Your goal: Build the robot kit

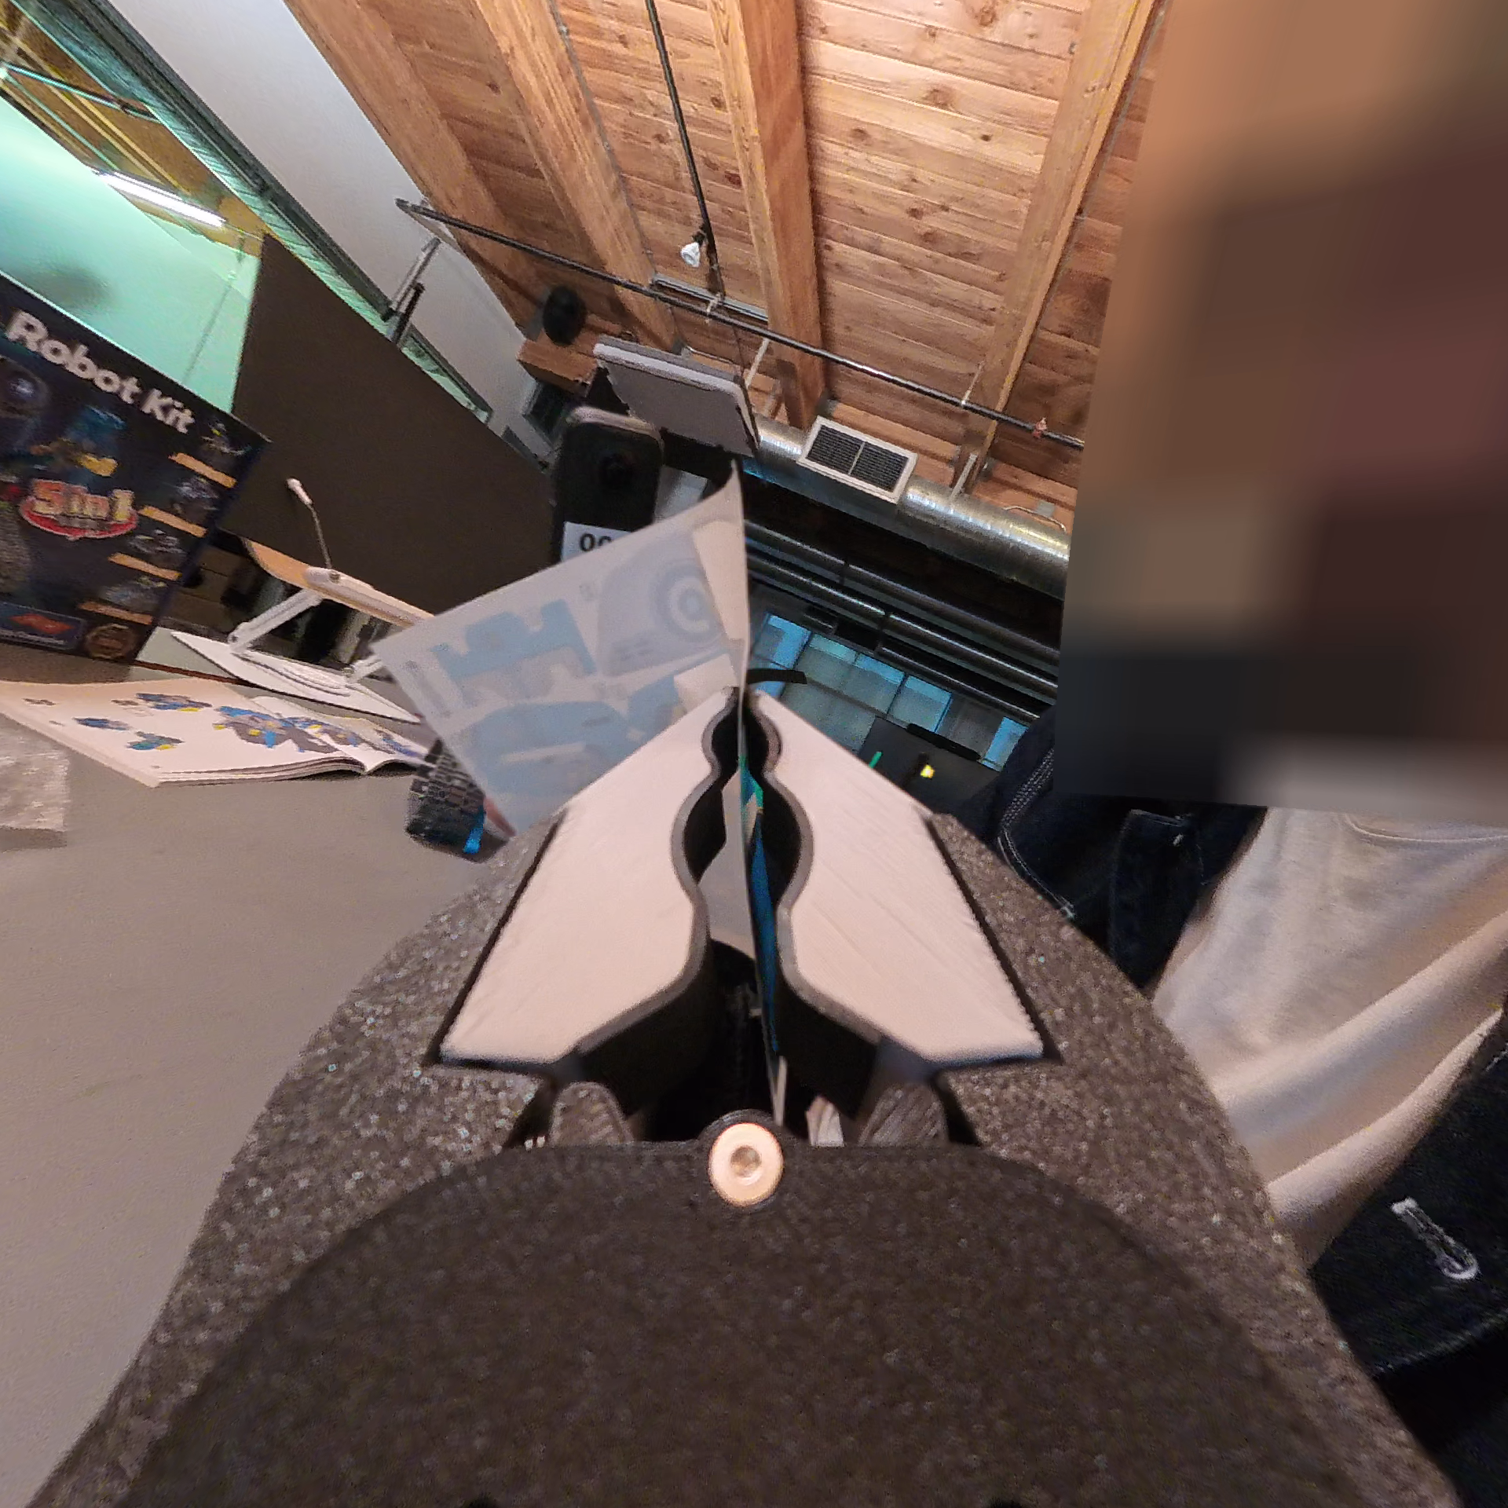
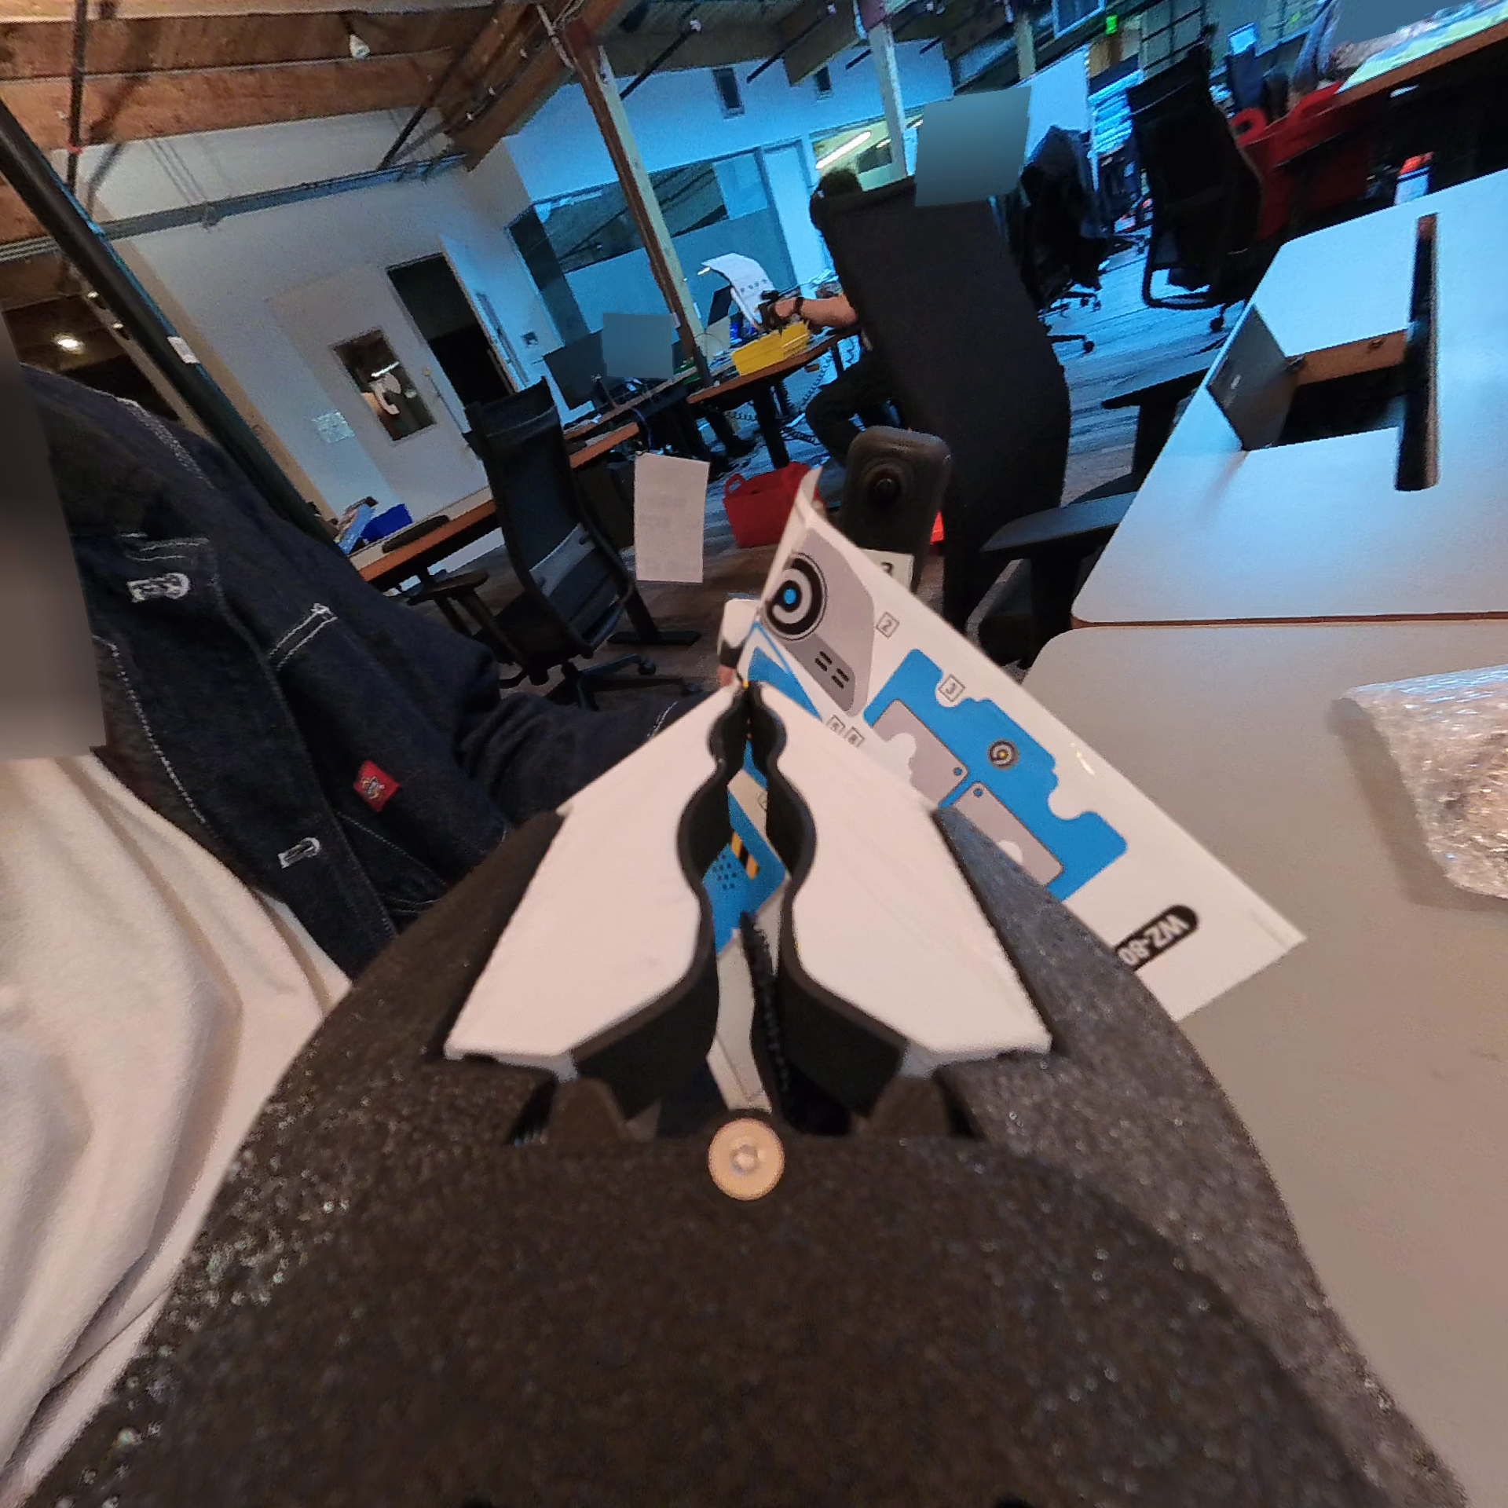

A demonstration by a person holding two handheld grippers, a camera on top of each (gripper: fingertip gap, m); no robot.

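— What is the left claw [image 1: 742,702] doing?

— It is pinched narrow on a sticker sheet [image 1: 587,653], white with blue and grey shapes printed on it. The sheet runs edge-on between the two white fingers [image 1: 604,898], and the free part curves up and away to the left, raised off the surface [image 1: 204,938]. From this side the print looks pale, as if seen through the back of the paper.

— And the right claw [image 2: 747,702]?

— Also closed to a slit on a sheet with the same print, which looks to be the same one. Here the printed face shows, fanning out to the right past the fingers, its lower corner low over the near edge of the grey surface; I cannot tell whether it touches.

— What lies around them?

— On the far left, a dark box [image 1: 106,506] with pictures of toy robots stands upright. Near it an open booklet [image 1: 228,734] lies flat, and a dark object [image 1: 445,804] lies half hidden behind the sheet, too blurred to name. A black camera [image 1: 608,481] stands upright beyond the claws. To the right lies a crumpled piece of bubble wrap [image 2: 1436,783], well apart from the sheet.

— Anyone close by?

— A person in a dark denim jacket [image 2: 269,694] over a white shirt [image 2: 122,1020], just beside both claws. Office chairs and desks fill the room behind.
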